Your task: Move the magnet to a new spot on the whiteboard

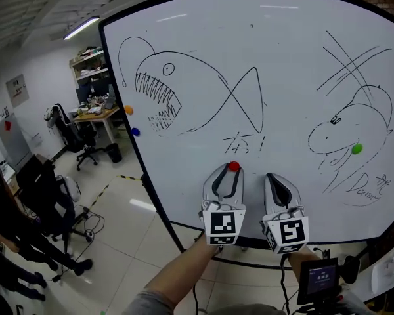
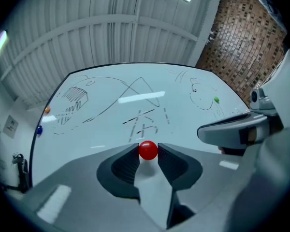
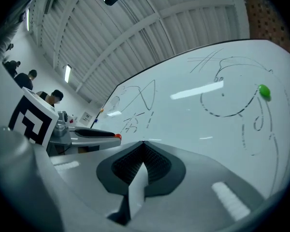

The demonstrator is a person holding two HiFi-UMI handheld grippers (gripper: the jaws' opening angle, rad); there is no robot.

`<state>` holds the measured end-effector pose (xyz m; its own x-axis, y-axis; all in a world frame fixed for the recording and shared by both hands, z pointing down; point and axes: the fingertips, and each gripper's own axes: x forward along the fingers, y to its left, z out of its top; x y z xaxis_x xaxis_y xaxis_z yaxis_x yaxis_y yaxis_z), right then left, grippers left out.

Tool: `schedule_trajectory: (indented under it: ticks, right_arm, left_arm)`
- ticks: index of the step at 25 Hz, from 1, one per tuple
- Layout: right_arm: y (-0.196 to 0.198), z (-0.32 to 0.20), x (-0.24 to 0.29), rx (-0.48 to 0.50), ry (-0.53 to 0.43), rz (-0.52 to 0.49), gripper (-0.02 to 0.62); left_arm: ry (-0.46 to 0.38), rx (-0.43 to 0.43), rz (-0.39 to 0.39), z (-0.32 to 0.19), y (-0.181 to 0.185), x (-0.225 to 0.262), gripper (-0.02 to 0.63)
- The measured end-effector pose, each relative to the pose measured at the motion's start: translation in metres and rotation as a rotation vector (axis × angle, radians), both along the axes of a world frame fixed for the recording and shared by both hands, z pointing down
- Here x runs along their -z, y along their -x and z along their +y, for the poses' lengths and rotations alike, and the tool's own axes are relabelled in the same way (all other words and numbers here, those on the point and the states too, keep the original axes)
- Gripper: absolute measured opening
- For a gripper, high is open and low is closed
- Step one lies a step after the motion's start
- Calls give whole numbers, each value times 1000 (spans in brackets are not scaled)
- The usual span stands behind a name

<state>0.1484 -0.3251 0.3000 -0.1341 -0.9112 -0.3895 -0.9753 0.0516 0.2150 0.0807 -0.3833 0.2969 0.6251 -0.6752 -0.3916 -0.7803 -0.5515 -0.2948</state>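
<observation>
Sitting between the jaw tips of the left gripper is a small, glossy red round magnet. The two dark ribbed pads press on it from either side. From where the person stands, this magnet shows low on the large white whiteboard, just under some handwritten black characters near the middle. Whether it touches the surface or sits just off it I cannot tell.

Just right of the left gripper, the right gripper is held up beside it, pointing at the board too. In its own view the right gripper has its jaws together with nothing between them.

Further out on the whiteboard, a black marker drawing of a toothy fish fills the left part and a rounder creature the right. A small green round magnet sits on that right drawing. A small orange magnet and a small blue magnet sit at the board's left edge.

Beyond the board to the far left are black office chairs and a wooden desk.
</observation>
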Motion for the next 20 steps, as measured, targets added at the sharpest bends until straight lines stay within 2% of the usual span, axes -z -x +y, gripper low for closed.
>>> schedule_trajectory:
  ticks: [9, 20]
  right_arm:
    - [94, -61, 0, 90, 4, 14, -5]
    - [179, -112, 1, 134, 2, 23, -5]
  left_arm:
    - [33, 85, 33, -63, 112, 1, 120]
    - [61, 158, 67, -128, 224, -2, 120]
